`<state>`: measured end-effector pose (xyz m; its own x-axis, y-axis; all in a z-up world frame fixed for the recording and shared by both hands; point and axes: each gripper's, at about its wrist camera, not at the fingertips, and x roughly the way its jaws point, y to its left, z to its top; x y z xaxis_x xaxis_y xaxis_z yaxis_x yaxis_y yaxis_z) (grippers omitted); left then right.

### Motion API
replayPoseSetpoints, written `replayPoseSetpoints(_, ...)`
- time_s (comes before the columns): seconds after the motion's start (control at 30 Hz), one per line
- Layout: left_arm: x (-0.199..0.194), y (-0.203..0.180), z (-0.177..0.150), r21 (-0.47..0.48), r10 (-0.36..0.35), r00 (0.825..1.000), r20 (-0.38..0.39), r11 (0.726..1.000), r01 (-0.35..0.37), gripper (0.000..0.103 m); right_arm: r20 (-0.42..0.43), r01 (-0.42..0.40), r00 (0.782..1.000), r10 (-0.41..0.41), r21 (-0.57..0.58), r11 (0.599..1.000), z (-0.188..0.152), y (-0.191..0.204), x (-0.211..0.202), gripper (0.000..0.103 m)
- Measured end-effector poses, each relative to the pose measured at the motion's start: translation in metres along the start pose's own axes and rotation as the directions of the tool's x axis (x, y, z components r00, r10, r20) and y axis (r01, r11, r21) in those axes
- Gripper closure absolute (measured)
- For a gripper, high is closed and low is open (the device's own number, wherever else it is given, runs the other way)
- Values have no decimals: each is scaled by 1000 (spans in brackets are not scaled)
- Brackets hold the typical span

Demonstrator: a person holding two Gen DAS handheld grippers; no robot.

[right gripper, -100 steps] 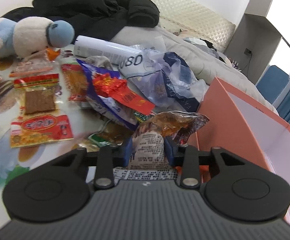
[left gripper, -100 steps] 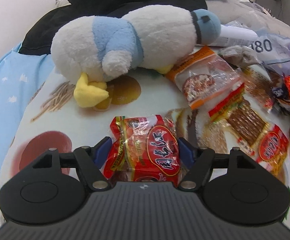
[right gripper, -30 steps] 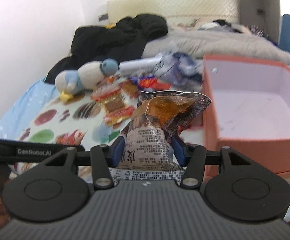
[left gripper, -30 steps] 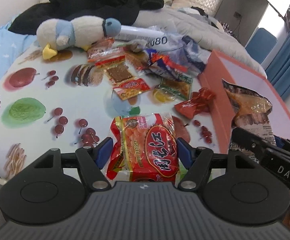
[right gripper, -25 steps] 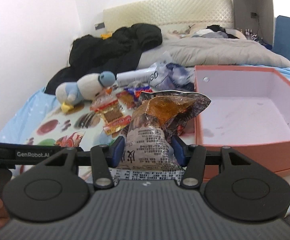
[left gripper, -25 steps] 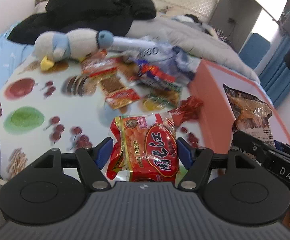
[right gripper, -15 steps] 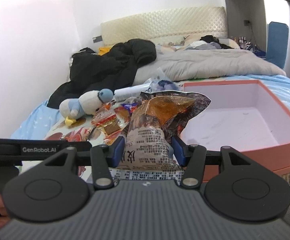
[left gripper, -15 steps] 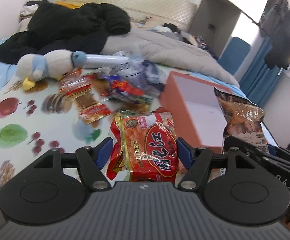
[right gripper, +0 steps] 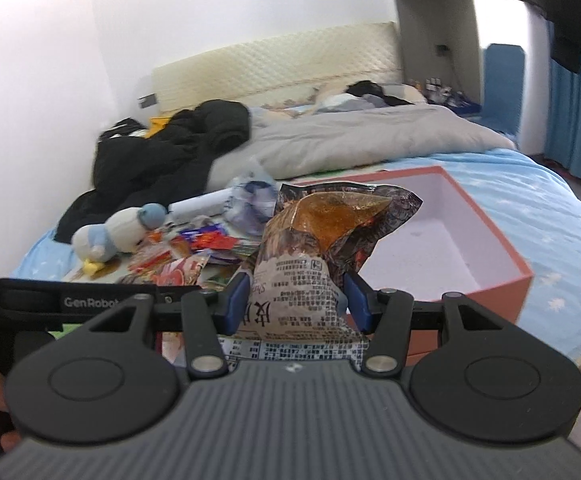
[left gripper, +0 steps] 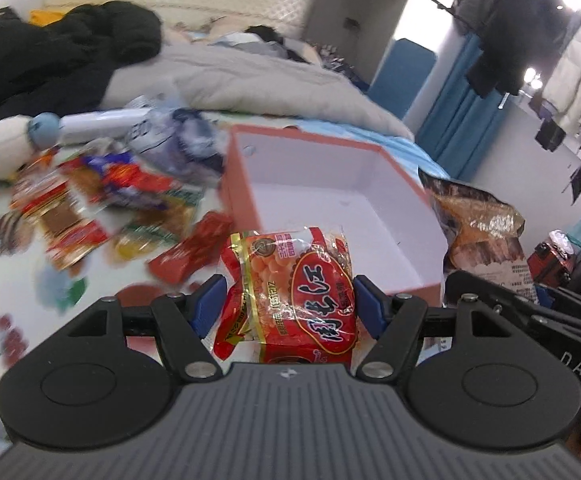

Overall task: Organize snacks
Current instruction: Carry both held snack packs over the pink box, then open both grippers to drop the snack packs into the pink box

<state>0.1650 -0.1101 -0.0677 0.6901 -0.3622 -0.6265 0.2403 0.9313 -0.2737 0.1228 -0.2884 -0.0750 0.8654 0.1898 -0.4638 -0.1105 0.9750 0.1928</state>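
My left gripper [left gripper: 288,304] is shut on a red snack packet [left gripper: 294,292] and holds it in the air just before the near edge of the open orange box [left gripper: 330,200]. My right gripper [right gripper: 296,300] is shut on a brown and orange snack bag [right gripper: 322,248], held up beside the same box [right gripper: 470,240], whose white inside holds nothing. The brown bag also shows at the right of the left wrist view [left gripper: 478,228]. Several loose snack packets [left gripper: 90,208] lie in a pile left of the box.
A white and blue plush toy [right gripper: 118,232] lies at the far left of the pile. A black jacket [right gripper: 162,160] and a grey duvet [right gripper: 350,140] lie behind on the bed. A white tube [left gripper: 102,122] and plastic bags [left gripper: 178,136] lie among the snacks.
Both grippers have risen and swung right toward the orange box, each still holding its packet. The box now sits closer and more central in both views.
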Motion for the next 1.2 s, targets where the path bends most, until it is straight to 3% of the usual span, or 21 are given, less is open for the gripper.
replayPoseSetpoints(0.4,106,-36,79,95,-50,998,-33,994,53,29,9,67,998,-67,19,998,44,-67,65,48)
replayPoseSetpoints(0.8,221,-28,101,103,-30,986,-166,994,48,29,-118,55,992,-43,94,994,43,-120,159,48)
replayPoseSetpoints(1.03,238,-23,97,100,-21,982,-185,994,41,29,-166,52,986,-33,110,993,33,-129,187,47)
replayPoseSetpoints(1.17,227,-26,100,108,0,986,-164,994,18,21,-186,66,982,-44,113,991,33,-134,190,46)
replayPoseSetpoints(1.2,223,-25,101,106,-2,988,-157,994,19,21,-191,64,981,-41,116,991,33,-135,190,39)
